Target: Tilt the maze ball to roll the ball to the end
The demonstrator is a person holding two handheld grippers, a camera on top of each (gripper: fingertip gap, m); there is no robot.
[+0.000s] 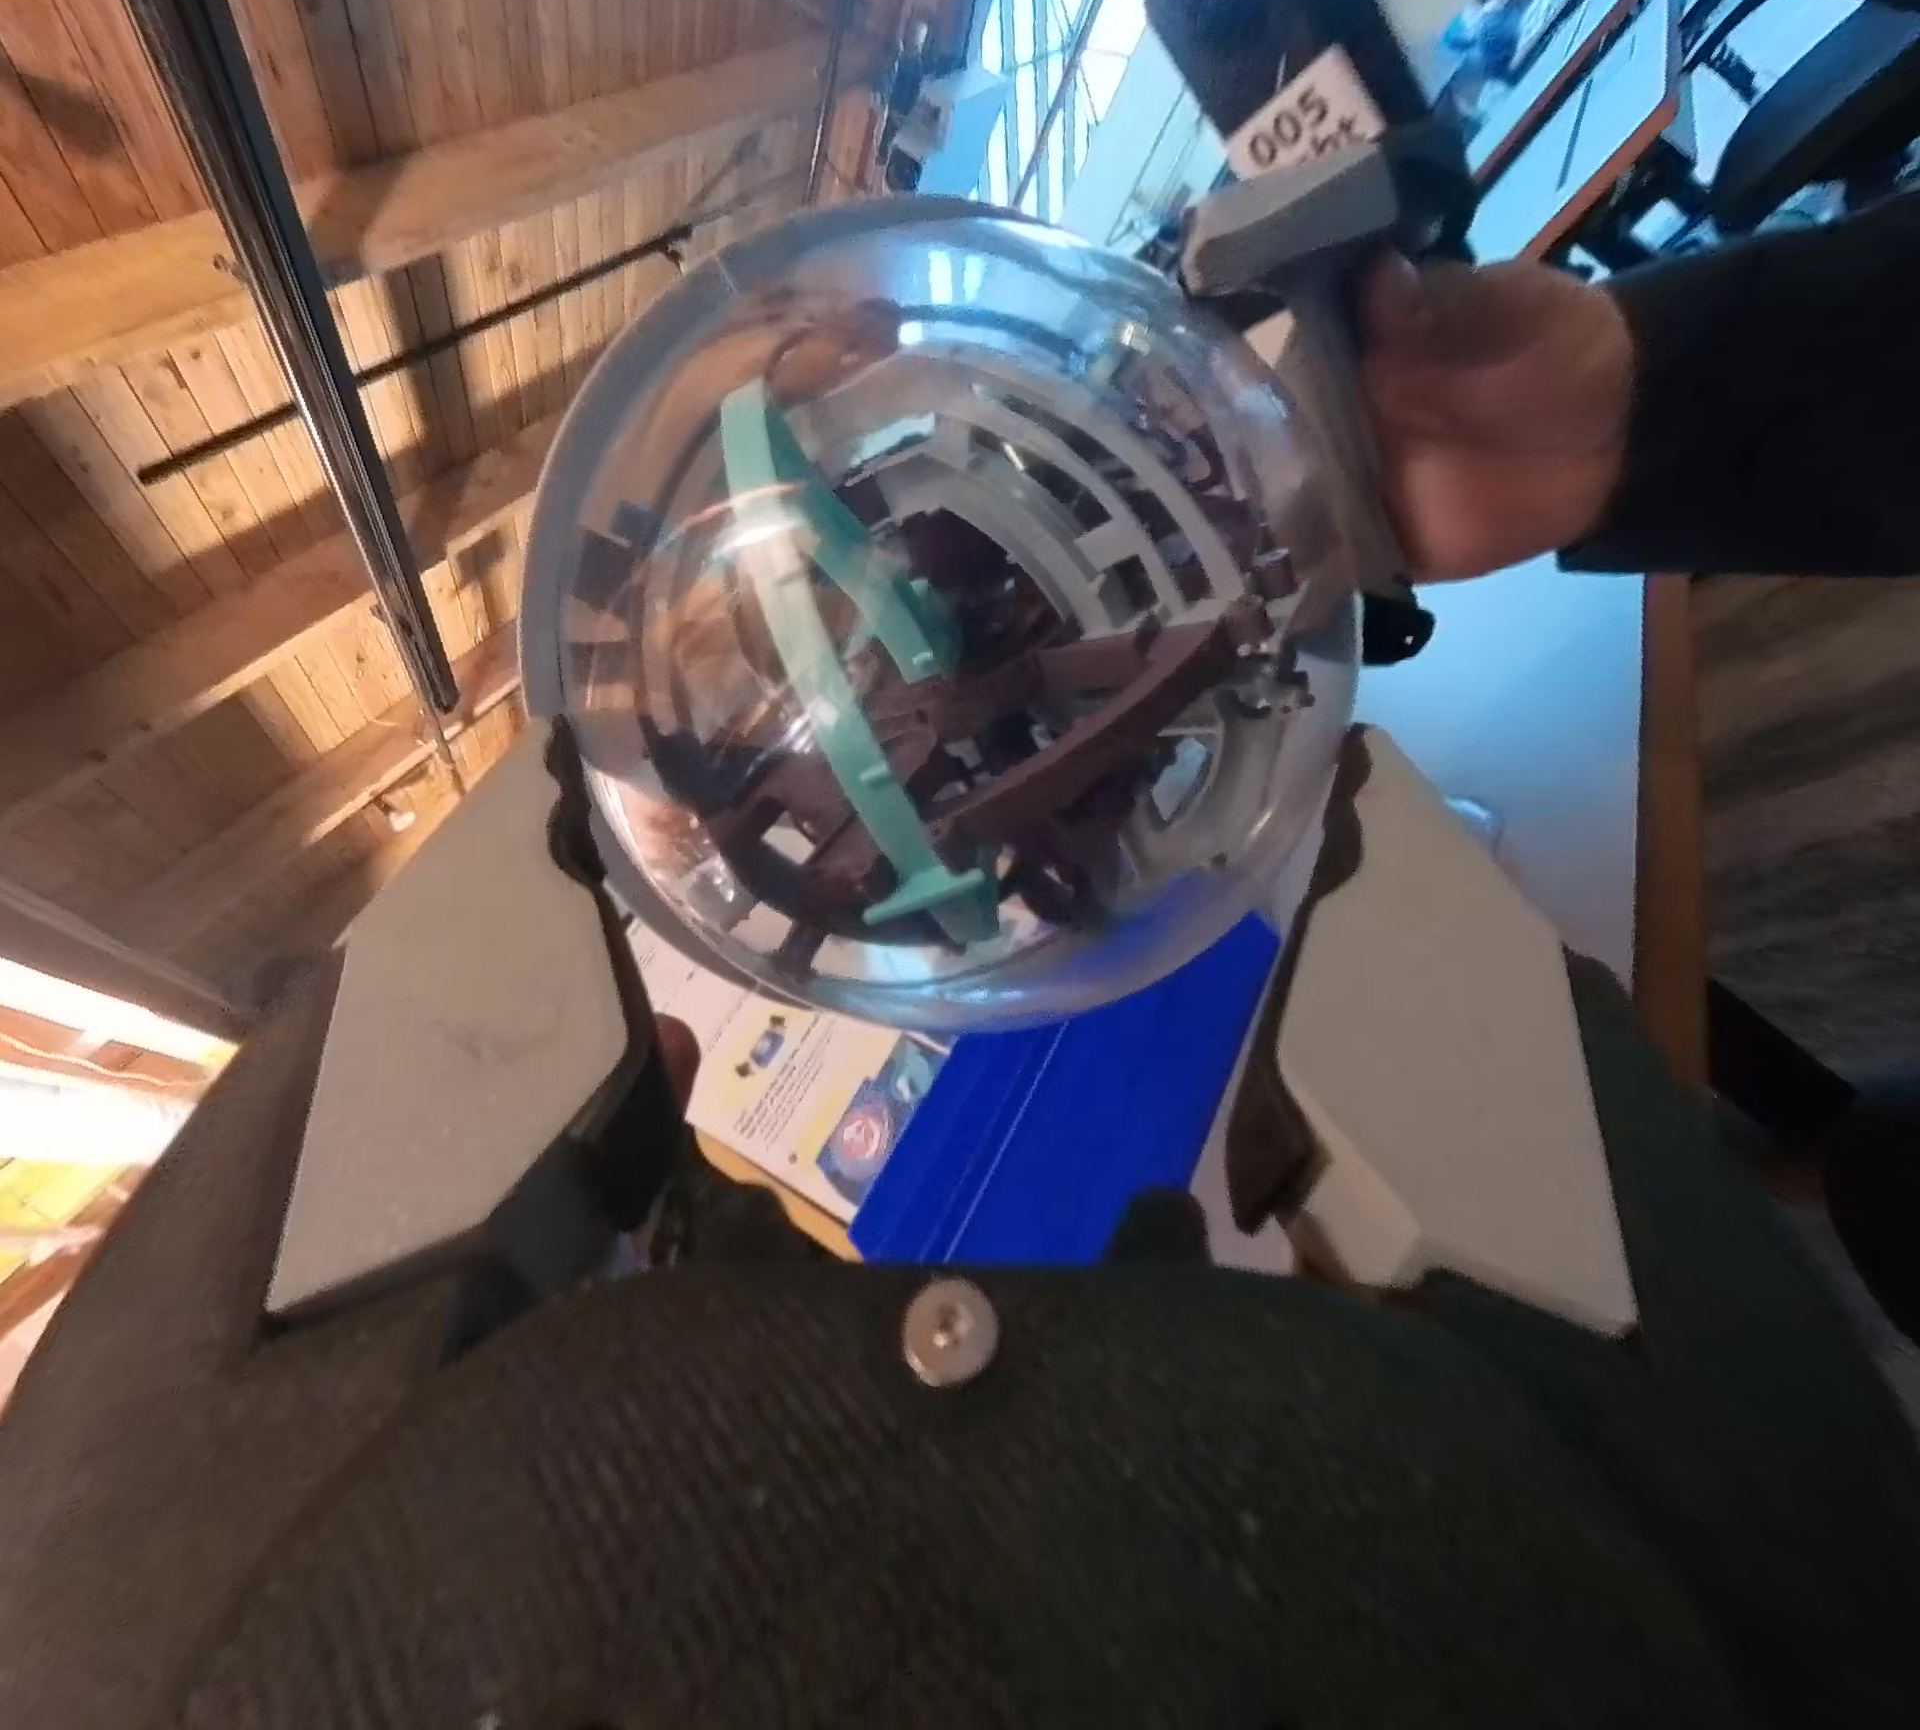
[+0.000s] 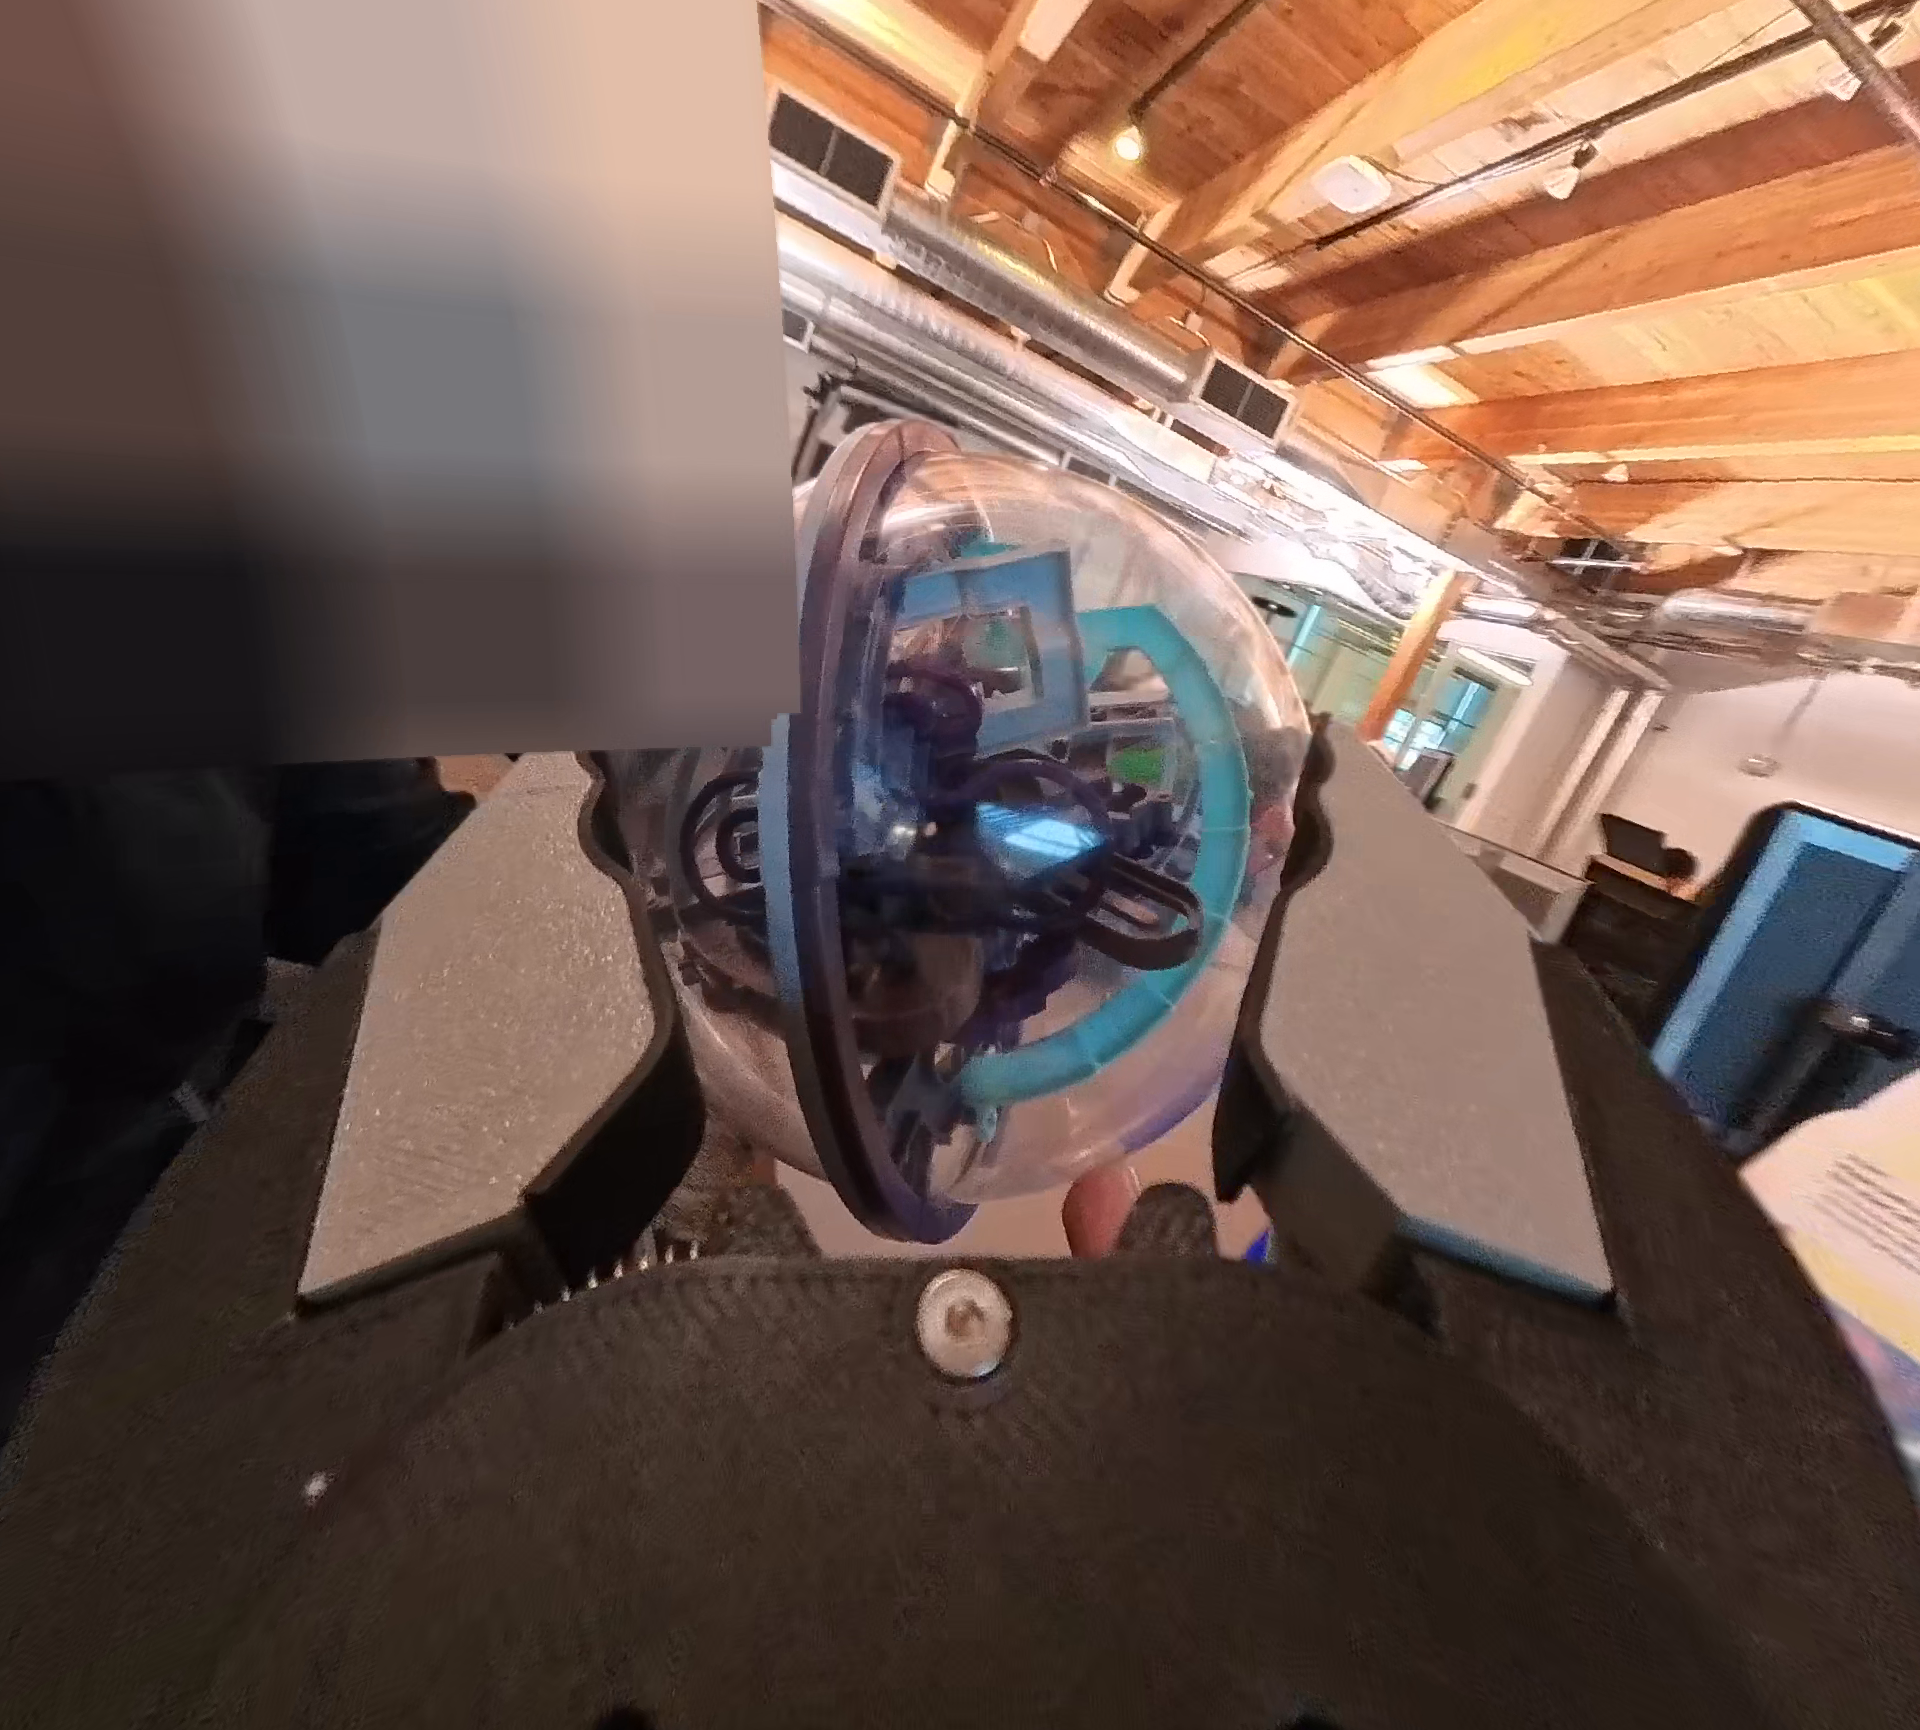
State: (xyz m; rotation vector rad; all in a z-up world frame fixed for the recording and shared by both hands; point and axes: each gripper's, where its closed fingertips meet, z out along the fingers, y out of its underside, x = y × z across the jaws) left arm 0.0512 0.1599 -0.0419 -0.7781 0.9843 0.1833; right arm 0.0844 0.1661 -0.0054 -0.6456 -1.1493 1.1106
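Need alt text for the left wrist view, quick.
A clear maze ball with green and brown tracks inside sits clamped between the left gripper fingers, raised toward a wooden ceiling. A hand holds the right gripper against its upper right side.

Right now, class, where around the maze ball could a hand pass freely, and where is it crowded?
Free: the side of the maze ball facing the wooden ceiling. Crowded: the left gripper and right gripper clamp its flanks, a hand sits alongside, and a blue box lies below.
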